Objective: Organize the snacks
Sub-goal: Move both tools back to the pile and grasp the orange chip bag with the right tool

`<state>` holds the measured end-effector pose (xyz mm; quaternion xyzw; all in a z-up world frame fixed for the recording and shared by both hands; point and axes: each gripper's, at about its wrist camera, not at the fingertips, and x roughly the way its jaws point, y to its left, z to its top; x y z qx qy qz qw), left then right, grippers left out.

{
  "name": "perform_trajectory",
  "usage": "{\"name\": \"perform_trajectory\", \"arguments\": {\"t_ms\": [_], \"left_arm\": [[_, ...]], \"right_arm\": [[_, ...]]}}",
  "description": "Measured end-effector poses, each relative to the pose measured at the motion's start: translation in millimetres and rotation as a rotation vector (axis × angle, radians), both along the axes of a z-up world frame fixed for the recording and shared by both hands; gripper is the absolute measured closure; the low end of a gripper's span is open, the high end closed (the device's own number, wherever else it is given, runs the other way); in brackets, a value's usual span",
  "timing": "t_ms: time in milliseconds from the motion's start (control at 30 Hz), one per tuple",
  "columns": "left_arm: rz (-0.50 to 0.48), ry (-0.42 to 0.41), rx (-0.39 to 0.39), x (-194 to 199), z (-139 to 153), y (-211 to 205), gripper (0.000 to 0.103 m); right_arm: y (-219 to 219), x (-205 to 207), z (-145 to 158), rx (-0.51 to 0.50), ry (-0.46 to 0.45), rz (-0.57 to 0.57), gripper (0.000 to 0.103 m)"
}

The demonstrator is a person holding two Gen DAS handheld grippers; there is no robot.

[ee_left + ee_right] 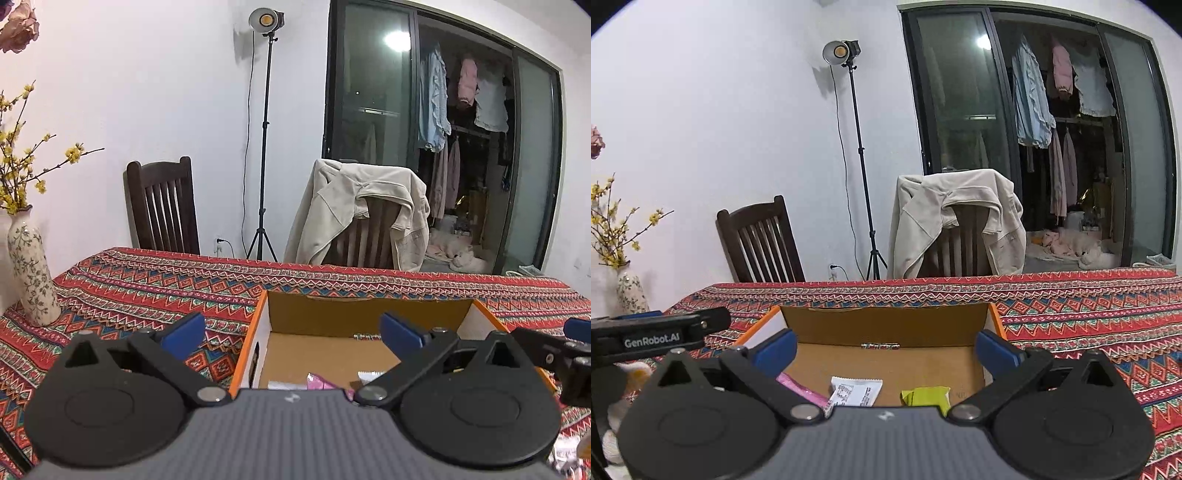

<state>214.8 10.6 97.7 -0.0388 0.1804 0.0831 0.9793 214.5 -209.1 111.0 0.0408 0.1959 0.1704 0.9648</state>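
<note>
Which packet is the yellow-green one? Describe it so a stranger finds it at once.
Start at the open cardboard box with orange edges on the patterned tablecloth. On its floor lie a pink packet, a white printed packet and, rightmost, the yellow-green packet. It is the only yellow-green one.

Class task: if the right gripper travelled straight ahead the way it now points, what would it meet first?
Probably the cardboard box: the open right gripper points slightly downward into it, toward its floor or far wall; depth is unclear.
</note>
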Motion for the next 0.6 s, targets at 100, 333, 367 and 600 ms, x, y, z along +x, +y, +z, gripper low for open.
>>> {"name": "perform_trajectory", "arguments": {"t_ms": [100,333,367,600], "left_arm": [[-0.007,0.011,-0.001,-11,-2,1,0.0],[-0.021,0.026,0.005,-44,-7,5,0.0],[-0.023,0.027,0.006,-49,-8,6,0.0],[-0.04,0.031,0.009,-85,-16,11,0.0]], "right_arm": [[-2,-13,1,-0.013,0.0,0.004,0.0],[-6,-47,-5,-0.033,0.009,0.01,0.0],[-7,-52,-6,-0.036,0.01,0.011,0.0],[-11,-89,-14,-0.053,0.016,0.023,0.0]]}}
